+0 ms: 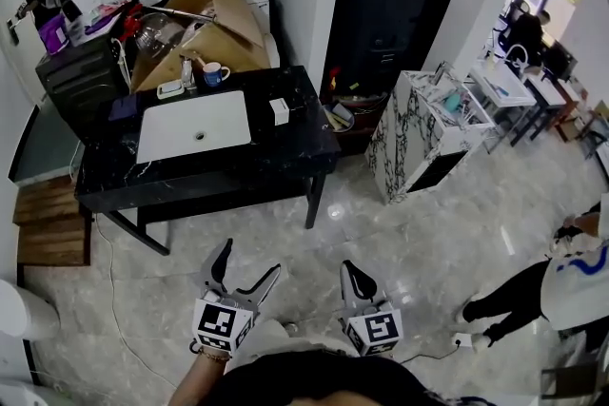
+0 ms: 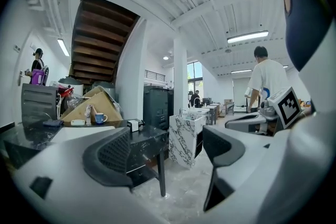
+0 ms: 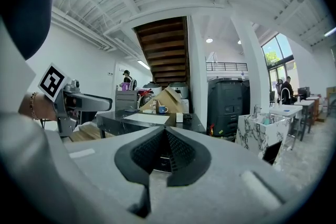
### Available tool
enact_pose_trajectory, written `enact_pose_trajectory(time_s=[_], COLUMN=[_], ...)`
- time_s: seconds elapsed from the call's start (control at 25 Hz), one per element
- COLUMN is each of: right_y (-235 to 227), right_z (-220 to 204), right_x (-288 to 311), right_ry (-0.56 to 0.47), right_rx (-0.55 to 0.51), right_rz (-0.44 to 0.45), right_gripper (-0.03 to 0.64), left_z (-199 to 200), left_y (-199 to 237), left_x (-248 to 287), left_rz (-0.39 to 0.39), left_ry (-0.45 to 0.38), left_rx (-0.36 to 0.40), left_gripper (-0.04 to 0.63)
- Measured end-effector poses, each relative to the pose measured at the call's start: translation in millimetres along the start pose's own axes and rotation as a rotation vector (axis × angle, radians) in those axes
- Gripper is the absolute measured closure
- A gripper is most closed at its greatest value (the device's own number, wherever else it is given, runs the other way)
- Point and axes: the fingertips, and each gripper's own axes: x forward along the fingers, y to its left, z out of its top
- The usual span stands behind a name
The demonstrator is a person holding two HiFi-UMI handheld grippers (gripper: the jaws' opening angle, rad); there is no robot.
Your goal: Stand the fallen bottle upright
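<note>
Left claw [image 1: 249,261] is spread wide with nothing between its jaws, just floor and furniture showing through the gap. Right claw [image 1: 358,282] is the opposite: tips pinched together on nothing at all. Both sit low in front of the person's waist, side by side, pointing roughly level toward the black worktop [image 1: 285,157].

My guess on the why: the left one is set up as the grabber, so it's already wide enough to take a bottle's body, while the right stays tucked shut so it's out of the way, maybe to steady things later.

Neither claw is anywhere near anything yet. A stretch of marble floor [image 1: 409,233] lies between the person and the worktop, so this looks like the approach, not the actual job.

On the worktop there's a white mat [image 1: 195,126] in the middle, a small white box [image 1: 279,111] near its right edge, and a blue mug [image 1: 216,72] at the far side with some small bits beside it. Behind that, a big open cardboard box [image 1: 205,19] leans over the clutter.

As for the fallen bottle, honestly I can't pick it out from here. If it's anywhere, I'd bet on that jumble around the mug and the cardboard, but it's too small and busy to call.
</note>
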Motion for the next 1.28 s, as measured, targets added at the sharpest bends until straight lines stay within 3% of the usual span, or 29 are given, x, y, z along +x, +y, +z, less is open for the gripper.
enact_pose_trajectory(time_s=[0.24,0.36,0.72,1.28], right_y=[-12,-13,-20,-68], right_z=[-2,-1,-9,14], right_x=[2,4,28,125], right_ry=[-0.039,0.007,0.041,0.038], right_rx=[-0.032,0.003,0.013,0.016], right_rz=[0.019,0.011,0.019,-0.032], right_gripper=[0.612,0.612,0.612,0.612], left_z=[-4,-6,-12,17], left_y=[-5,-2,23,85], left_x=[9,11,31,137], left_rz=[0.007,0.019,0.043,-0.015], left_ry=[0.008,0.033,0.043,0.018], left_rx=[0.000,0.024,0.002,0.057], left_gripper=[0.184,0.184,0.184,0.184])
